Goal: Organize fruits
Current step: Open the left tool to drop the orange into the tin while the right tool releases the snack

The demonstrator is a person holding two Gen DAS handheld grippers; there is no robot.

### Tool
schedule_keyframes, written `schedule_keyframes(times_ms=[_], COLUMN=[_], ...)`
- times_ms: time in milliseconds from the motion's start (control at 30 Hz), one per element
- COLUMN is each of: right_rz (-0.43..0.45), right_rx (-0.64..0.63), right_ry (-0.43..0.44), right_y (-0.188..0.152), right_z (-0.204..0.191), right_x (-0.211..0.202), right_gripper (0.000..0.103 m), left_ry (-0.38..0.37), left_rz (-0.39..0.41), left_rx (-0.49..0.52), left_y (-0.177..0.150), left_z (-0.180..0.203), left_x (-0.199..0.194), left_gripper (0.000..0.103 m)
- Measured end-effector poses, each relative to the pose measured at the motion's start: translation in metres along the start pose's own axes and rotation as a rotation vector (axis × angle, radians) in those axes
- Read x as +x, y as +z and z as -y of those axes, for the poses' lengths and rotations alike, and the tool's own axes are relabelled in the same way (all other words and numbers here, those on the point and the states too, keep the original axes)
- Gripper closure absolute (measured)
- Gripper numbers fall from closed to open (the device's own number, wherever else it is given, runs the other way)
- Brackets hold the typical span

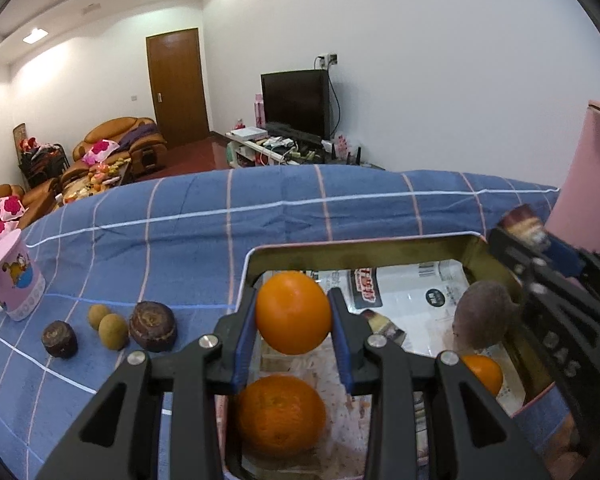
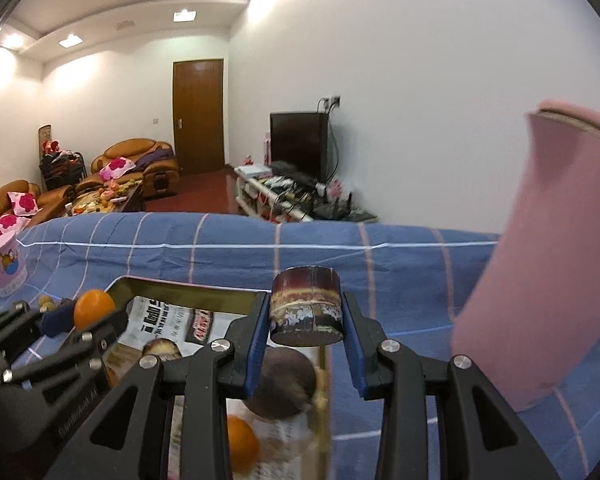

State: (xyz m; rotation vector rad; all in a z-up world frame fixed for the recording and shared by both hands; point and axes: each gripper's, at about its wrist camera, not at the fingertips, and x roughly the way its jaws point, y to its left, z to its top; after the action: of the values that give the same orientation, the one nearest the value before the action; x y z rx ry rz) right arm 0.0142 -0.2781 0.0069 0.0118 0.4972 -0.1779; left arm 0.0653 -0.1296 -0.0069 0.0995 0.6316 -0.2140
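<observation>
My left gripper [image 1: 293,304] is shut on an orange [image 1: 293,320] above the left end of an open tin box [image 1: 356,242] lined with newspaper. In the box lie a second orange [image 1: 280,416], a third orange [image 1: 483,374] and a round purple-brown fruit [image 1: 484,312]. My right gripper [image 2: 306,308] is shut on a dark, banded sugarcane chunk [image 2: 306,300], held over the box's right rim [image 2: 324,380]. In the right wrist view the left gripper [image 2: 66,318] shows at the left with its orange [image 2: 93,307].
On the blue checked cloth [image 1: 180,232] left of the box lie two sugarcane chunks [image 1: 59,339] [image 1: 153,325] and two small brown fruits [image 1: 113,331]. A pink cup [image 1: 14,280] stands at the far left. A pink lid [image 2: 540,260] leans up at the right.
</observation>
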Motion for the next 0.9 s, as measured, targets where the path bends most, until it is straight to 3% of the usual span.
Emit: schedule_keyframes(times_ms=[500,900], right_rz=[-0.17,-0.17], right_rx=[0.018,0.017], right_ry=[0.096,0.132], right_y=[-0.002,-0.001], right_z=[-0.019,-0.017], right_x=[0.042,0.039], right_gripper=[0.066,0.066], left_ry=[0.025,0.026], left_rz=[-0.065,-0.073], left_rx=[0.006,0.027], left_y=[0.003,0.003], left_z=[0.001,0.004], left_x=[0.016,0.017], left_gripper=[0.067,0.067])
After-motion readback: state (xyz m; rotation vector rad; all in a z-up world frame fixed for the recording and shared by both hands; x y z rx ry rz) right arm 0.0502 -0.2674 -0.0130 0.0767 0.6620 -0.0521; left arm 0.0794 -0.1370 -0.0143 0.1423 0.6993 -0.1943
